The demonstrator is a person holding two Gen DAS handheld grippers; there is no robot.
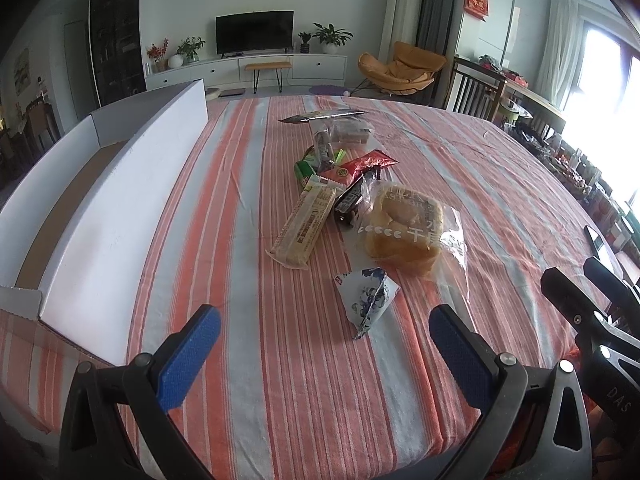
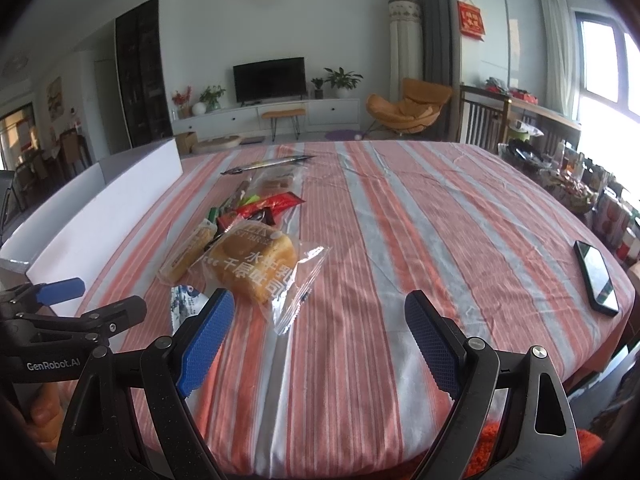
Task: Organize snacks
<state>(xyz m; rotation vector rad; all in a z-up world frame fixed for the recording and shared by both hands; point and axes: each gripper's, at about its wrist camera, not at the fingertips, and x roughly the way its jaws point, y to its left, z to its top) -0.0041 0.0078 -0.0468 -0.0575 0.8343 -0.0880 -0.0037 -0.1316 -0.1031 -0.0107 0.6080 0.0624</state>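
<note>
Both grippers hover low over the near edge of a table covered in a striped cloth (image 1: 248, 208), orange-red and pale grey bands running away from the cameras. Left gripper (image 1: 324, 344): jaws spread wide, blue pads facing each other, nothing between them, cloth visible in the gap. Right gripper (image 2: 320, 332): jaws likewise wide apart and holding nothing. In the right wrist view the left gripper shows at the lower left edge, just beside the right one. The snacks sit in a loose pile near the middle of the table, ahead of both grippers. Nearest the left gripper lies a small blue-and-white packet (image 1: 368, 296), resting flat on the cloth just in front of the right-hand pad. Behind it, a clear-wrapped bread loaf (image 1: 404, 228) with white printed characters; it touches a dark wrapped item (image 1: 348, 202) on its left. A long beige cracker pack (image 1: 306, 220) lies at a slant to the left of the bread, its far end overlapping a red packet (image 1: 360, 166) and a green wrapper (image 1: 304, 170). Further back, a clear bag of brown squares (image 1: 350, 134), and beyond it a thin silvery sachet (image 1: 324, 116). A white cardboard box (image 1: 120, 216), open at the top with a brown floor, stands along the left side of the table, well apart from the pile. A black phone (image 2: 596, 276) lies face up near the right table edge.
</note>
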